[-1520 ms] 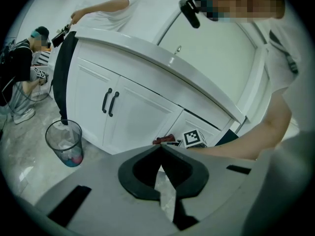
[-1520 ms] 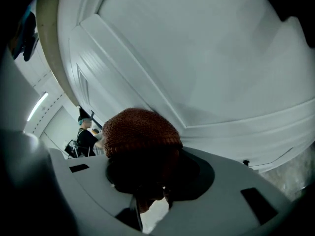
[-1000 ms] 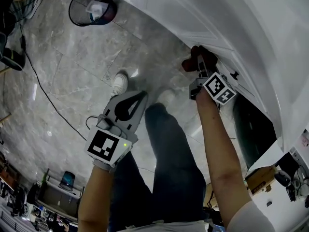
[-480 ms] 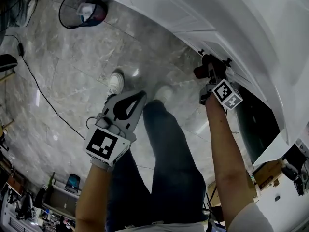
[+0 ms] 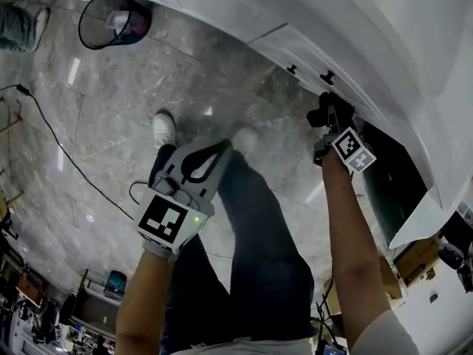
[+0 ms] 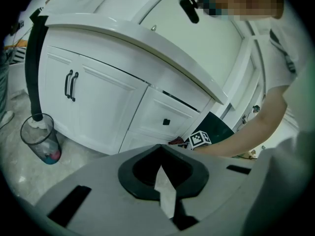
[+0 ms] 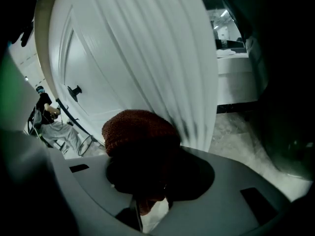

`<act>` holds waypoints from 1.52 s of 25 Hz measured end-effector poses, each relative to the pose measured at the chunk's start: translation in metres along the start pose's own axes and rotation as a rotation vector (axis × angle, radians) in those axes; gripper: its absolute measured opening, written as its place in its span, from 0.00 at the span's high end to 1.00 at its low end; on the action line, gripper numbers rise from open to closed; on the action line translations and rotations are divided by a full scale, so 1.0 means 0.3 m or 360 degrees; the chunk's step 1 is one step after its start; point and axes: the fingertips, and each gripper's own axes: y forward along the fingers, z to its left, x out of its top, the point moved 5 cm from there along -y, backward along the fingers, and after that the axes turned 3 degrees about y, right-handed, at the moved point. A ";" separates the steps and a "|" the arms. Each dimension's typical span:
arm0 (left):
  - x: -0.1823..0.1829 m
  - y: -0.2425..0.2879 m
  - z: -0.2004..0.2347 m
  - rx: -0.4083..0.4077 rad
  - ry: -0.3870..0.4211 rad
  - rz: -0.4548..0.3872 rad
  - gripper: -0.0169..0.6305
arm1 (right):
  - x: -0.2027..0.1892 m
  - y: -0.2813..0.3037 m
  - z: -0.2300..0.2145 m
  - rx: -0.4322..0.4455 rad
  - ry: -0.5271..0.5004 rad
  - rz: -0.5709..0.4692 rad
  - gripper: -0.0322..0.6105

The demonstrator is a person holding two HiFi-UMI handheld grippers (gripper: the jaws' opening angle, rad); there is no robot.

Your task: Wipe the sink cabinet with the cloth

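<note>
our right gripper (image 5: 329, 117) clamped on the brown cloth (image 7: 140, 132), cloth against the white sink cabinet (image 7: 162, 58), our left gripper (image 5: 213, 154) closed, empty

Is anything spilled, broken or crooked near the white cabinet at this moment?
Nothing stands out. The white sink cabinet looks intact, the black mesh waste bin stands upright, and the right gripper holds the fluffy dark red cloth.

Dim overall, glare streaks on the floor (image 5: 96, 87). Heavy fisheye vignetting in both gripper views; cabinet (image 7: 162, 58) motion-smeared in the right one.
</note>
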 end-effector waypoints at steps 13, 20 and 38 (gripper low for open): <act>0.002 0.015 -0.057 -0.0188 0.0098 0.0085 0.96 | 0.076 -0.138 0.038 -0.0049 0.0218 -0.0111 0.75; 0.052 -0.006 -0.070 -0.0332 0.0212 0.0137 0.96 | 0.193 -0.299 0.110 -0.0043 0.0228 -0.0174 0.75; 0.117 -0.130 0.002 -0.0552 0.0279 0.0141 0.96 | 0.412 -0.585 0.275 -0.0148 0.0247 -0.0414 0.75</act>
